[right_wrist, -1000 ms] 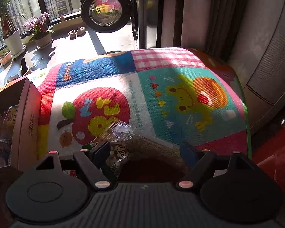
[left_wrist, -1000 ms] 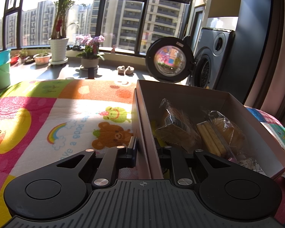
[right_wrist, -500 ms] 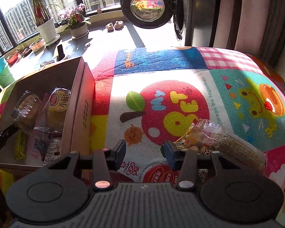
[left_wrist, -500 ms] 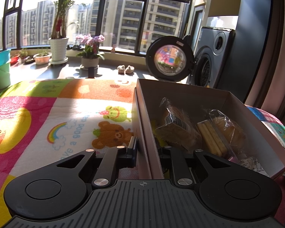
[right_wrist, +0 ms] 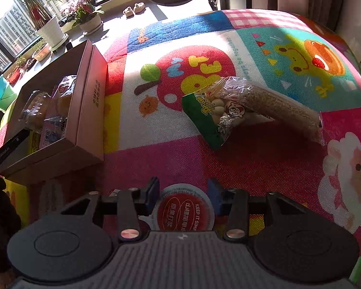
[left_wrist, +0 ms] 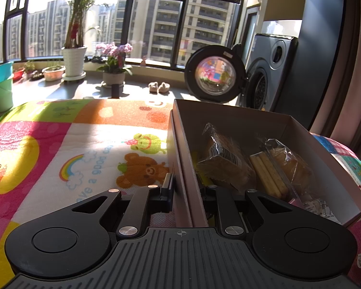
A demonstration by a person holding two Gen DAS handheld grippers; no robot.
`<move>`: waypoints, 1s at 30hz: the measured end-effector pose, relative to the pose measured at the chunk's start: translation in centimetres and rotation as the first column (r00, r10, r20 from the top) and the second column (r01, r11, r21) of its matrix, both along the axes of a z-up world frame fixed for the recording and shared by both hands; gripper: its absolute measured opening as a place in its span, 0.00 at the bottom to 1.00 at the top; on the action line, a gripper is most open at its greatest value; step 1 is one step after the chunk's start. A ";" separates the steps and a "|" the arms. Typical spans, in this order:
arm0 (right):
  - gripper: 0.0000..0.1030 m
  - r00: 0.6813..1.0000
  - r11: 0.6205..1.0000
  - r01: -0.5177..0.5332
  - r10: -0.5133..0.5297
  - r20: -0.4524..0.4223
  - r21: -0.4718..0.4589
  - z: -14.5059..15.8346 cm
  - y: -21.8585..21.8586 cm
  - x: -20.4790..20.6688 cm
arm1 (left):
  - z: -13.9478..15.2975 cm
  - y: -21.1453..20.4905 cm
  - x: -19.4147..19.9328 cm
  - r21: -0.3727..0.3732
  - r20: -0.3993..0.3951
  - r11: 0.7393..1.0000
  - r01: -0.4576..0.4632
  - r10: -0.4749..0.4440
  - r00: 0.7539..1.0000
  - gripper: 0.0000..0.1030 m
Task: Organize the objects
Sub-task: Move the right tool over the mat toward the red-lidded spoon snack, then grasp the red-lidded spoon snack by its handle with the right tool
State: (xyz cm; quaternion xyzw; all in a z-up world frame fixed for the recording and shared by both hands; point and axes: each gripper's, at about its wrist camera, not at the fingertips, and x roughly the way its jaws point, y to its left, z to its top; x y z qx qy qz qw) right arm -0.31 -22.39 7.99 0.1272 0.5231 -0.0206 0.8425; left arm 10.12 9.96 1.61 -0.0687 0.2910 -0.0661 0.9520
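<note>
A pink cardboard box (left_wrist: 231,118) sits on a colourful play mat and holds several wrapped snacks (left_wrist: 226,159). My left gripper (left_wrist: 187,192) is shut on the box's left wall (left_wrist: 180,159), one finger outside and one inside. In the right wrist view the box (right_wrist: 89,110) lies at the left. My right gripper (right_wrist: 184,191) straddles a round red-lidded cup (right_wrist: 185,209), its blue pads at the lid's sides. A green-and-clear snack bag (right_wrist: 219,110) and a long grainy bar packet (right_wrist: 284,110) lie ahead on the mat.
The mat (right_wrist: 264,159) covers a raised surface that drops off at the right. A washing machine with an open round door (left_wrist: 214,74), potted plants (left_wrist: 73,55) and a green bucket (left_wrist: 0,86) stand beyond.
My right gripper swung back and left away from the snack bags and came over the red-lidded cup, its fingers now around it. The left gripper stayed on the box wall.
</note>
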 end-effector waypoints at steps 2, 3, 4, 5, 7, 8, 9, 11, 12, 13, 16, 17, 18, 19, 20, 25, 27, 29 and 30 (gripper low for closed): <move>0.54 0.995 0.994 -0.068 0.073 0.062 -0.082 1.1 0.9 -1.7 | 0.0 0.0 0.0 0.000 0.000 1.000 0.000 0.000 1.000 0.18; 0.61 0.992 0.990 -0.089 0.099 0.083 -0.112 1.4 1.3 -2.2 | 0.0 0.0 0.0 0.000 0.000 1.000 0.000 0.000 1.000 0.18; 0.62 0.988 0.985 -0.103 0.117 0.099 -0.136 1.6 1.6 -2.6 | 0.0 0.0 0.0 0.000 0.000 1.000 0.000 0.000 1.000 0.18; 0.61 0.987 0.984 -0.100 0.117 0.109 -0.145 1.6 1.7 -2.6 | 0.0 0.0 0.0 0.000 0.000 1.000 0.000 0.000 1.000 0.18; 0.60 0.988 0.985 -0.048 0.072 0.136 -0.168 1.5 1.4 -2.2 | 0.0 0.0 0.0 0.000 0.000 1.000 0.000 0.000 1.000 0.18; 0.58 0.988 0.982 -0.027 0.055 0.146 -0.187 1.3 1.2 -2.0 | 0.0 0.0 0.0 0.001 0.000 1.000 0.000 0.000 1.000 0.18; 0.50 0.987 0.977 -0.010 0.043 0.153 -0.212 1.1 1.0 -1.6 | 0.0 0.0 0.0 0.001 0.000 1.000 0.000 0.000 1.000 0.18; 0.44 0.988 0.964 0.018 0.023 0.152 -0.264 0.3 0.2 -0.4 | 0.0 0.0 0.0 -0.001 0.000 1.000 0.000 0.000 1.000 0.18; 0.44 0.990 0.963 0.023 0.015 0.139 -0.269 -0.2 -0.3 0.2 | 0.0 0.0 0.0 -0.001 0.000 1.000 0.000 0.000 1.000 0.18; 0.43 0.992 0.963 0.028 0.006 0.125 -0.269 -0.6 -0.7 0.7 | 0.0 -0.1 0.0 0.000 0.000 1.000 0.000 0.000 1.000 0.18; 0.43 0.997 0.970 0.033 -0.016 0.075 -0.240 -1.6 -1.5 0.6 | 0.0 0.0 0.0 0.001 0.000 1.000 0.000 0.000 1.000 0.18; 0.43 0.998 0.973 0.029 -0.014 0.067 -0.228 -1.7 -1.5 0.0 | 0.0 0.0 0.0 0.001 0.000 1.000 0.000 0.000 1.000 0.18; 0.43 0.998 0.974 0.024 -0.010 0.064 -0.226 -1.6 -1.4 -0.8 | 0.0 0.0 0.0 0.001 0.000 1.000 0.000 0.000 1.000 0.18; 0.43 0.999 0.974 0.015 -0.003 0.053 -0.224 -1.6 -1.3 -1.5 | 0.0 -0.1 0.0 0.000 0.000 1.000 0.000 0.000 1.000 0.18; 0.43 0.999 0.979 -0.005 0.013 0.035 -0.206 -1.5 -1.0 -2.5 | 0.0 -0.1 0.0 0.001 0.000 1.000 0.000 0.000 1.000 0.18; 0.47 0.993 0.977 -0.106 0.115 0.039 -0.185 0.2 0.7 -6.7 | 0.0 -0.1 0.0 0.001 0.000 1.000 0.000 0.000 1.000 0.18; 0.61 0.985 0.969 -0.123 0.145 0.089 -0.213 1.1 1.7 -7.7 | 0.0 0.0 0.0 0.001 0.000 1.000 0.000 0.000 1.000 0.18; 0.73 0.968 0.949 -0.178 0.217 0.129 -0.260 1.7 3.4 -8.1 | 0.0 0.0 0.0 0.001 0.000 1.000 0.000 0.000 1.000 0.18; 0.78 0.959 0.939 -0.208 0.251 0.133 -0.273 1.7 4.1 -8.1 | 0.0 0.0 0.0 0.001 0.000 1.000 0.000 0.000 1.000 0.18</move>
